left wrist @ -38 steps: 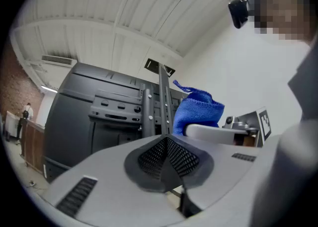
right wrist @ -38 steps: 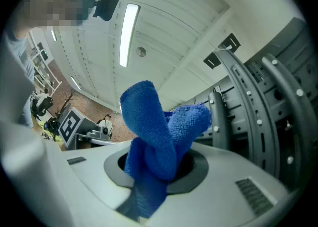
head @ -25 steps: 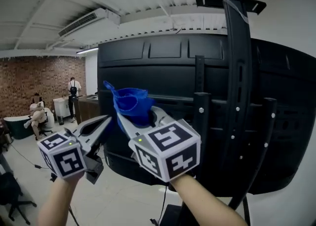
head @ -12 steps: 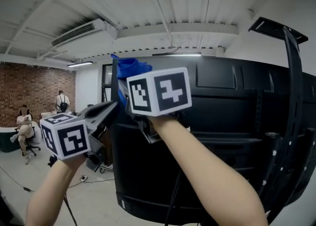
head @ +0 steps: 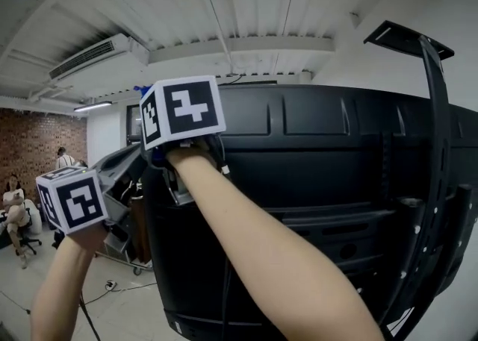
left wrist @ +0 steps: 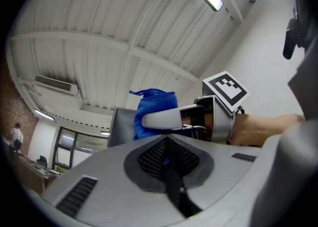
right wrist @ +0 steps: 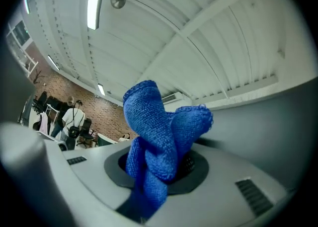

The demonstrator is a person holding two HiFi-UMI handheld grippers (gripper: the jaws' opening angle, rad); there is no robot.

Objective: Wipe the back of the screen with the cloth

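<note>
Clearly the right gripper (left wrist: 149, 120) is the nearer one, pinching the bunched blue knitted cloth (right wrist: 158, 136) at the upper left corner of the wide black plastic screen back (head: 314, 175). The panel's long span stretches rightward across the frame. The left gripper (left wrist: 168, 157) hangs lower left, off the panel's edge, its jaws pressed together on nothing and its forearm angled upward.

Bright, even light is cast by a ceiling strip light (right wrist: 95, 0) above the fingers (right wrist: 238, 171), which are softly blurred; edges are bent and darkened.
</note>
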